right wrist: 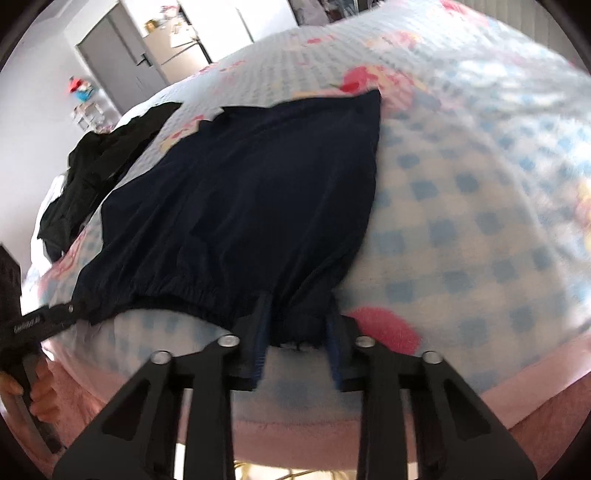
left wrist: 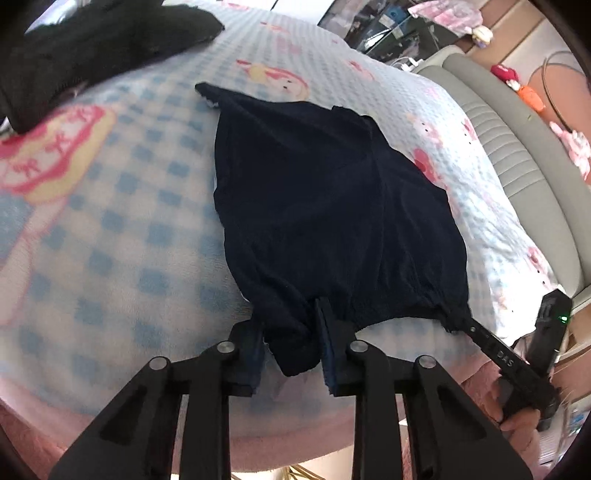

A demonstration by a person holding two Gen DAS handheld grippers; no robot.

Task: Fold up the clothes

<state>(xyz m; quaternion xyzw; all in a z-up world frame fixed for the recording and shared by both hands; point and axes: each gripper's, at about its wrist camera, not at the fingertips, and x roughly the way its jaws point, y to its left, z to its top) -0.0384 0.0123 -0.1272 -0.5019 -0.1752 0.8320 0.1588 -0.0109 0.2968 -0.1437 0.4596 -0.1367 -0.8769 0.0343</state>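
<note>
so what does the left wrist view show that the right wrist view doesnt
Only the left wrist view: a beige padded seat beyond the bed and the right gripper seen from the side. Only the right wrist view: a grey door, white cabinets and the left gripper from the side. Both: the navy shorts flat on the checked blanket, each gripper shut on a waistband corner, and a black garment further back.

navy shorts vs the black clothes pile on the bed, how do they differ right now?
The navy shorts lie spread out in the middle of the checked blanket; the black clothes pile sits bunched up at its far edge. The shorts are pinched at the elastic waistband by the left claw and the right claw; nothing touches the pile. Both are dark garments resting on the same blanket.
</note>
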